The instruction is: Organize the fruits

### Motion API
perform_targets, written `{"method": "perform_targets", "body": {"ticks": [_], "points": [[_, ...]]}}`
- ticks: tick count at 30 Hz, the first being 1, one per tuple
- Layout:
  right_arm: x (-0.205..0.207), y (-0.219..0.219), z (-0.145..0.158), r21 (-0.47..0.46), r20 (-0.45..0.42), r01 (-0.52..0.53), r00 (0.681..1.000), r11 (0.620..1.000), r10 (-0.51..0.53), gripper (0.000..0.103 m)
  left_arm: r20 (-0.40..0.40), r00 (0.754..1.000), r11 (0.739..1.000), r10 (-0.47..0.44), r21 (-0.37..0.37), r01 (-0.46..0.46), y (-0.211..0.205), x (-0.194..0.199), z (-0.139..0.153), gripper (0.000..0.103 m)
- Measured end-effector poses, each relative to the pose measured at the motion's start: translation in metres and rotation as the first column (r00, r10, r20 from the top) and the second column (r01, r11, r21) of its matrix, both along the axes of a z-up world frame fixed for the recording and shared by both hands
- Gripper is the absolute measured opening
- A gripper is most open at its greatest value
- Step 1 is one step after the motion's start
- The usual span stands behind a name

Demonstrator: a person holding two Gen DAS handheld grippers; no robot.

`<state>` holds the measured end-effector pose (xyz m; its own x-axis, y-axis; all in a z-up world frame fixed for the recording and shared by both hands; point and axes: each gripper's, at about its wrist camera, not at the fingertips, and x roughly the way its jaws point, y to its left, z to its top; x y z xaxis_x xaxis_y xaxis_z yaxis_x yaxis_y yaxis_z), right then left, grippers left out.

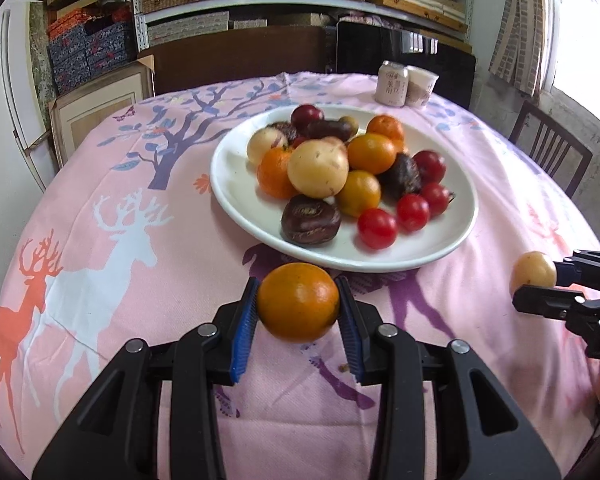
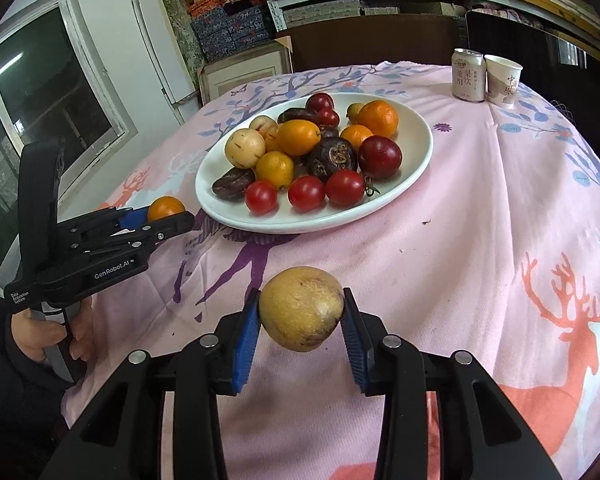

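The left gripper (image 2: 172, 220) bears "GenRobot.AI" in white on its black side, and a smaller white label, "Data Acquisition System", sits on its body nearer the hand. The can (image 2: 467, 75) carries Chinese characters in a vertical column, too small to read surely. The paper cup (image 2: 502, 81) beside it shows "中国" in dark print; the rest of its print is unclear.

One plate (image 2: 416, 168); three cherry tomatoes (image 2: 306, 193) in front row; one can (image 2: 468, 76); one paper cup (image 2: 502, 80).
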<state>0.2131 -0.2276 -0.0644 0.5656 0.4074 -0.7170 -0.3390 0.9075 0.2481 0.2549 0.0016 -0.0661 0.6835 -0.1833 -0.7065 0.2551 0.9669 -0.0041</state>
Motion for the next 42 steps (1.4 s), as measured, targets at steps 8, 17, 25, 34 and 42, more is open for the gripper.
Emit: {"method": "perform_targets", "body": {"ticks": [8,17,25,34,42], "points": [[0.006,-0.020,0.048,-0.007,0.149,0.045,0.988,0.999,-0.043,0.039,0.099,0.994,0.999,-0.043,-0.014,0.045,-0.015,-0.006,0.048,0.037],[0.092,-0.009,0.079,0.021,0.302,0.098,0.948,0.995,-0.099,0.040,0.035,0.999,0.997,-0.005,-0.071,0.007,-0.030,0.086,0.063,0.037],[0.160,0.023,0.049,-0.034,0.244,0.051,0.969,0.998,-0.041,0.052,-0.037,0.999,0.998,0.011,-0.065,-0.013,-0.037,0.138,0.039,0.046],[0.121,0.000,0.060,0.018,0.237,0.086,0.968,0.996,-0.088,0.079,-0.019,0.996,0.993,0.089,-0.081,-0.091,-0.010,0.110,0.050,0.096],[0.038,-0.030,0.053,-0.019,0.200,0.147,0.970,0.989,-0.141,0.099,-0.083,0.991,0.994,0.108,-0.020,-0.110,-0.008,0.028,0.036,0.098]]}}
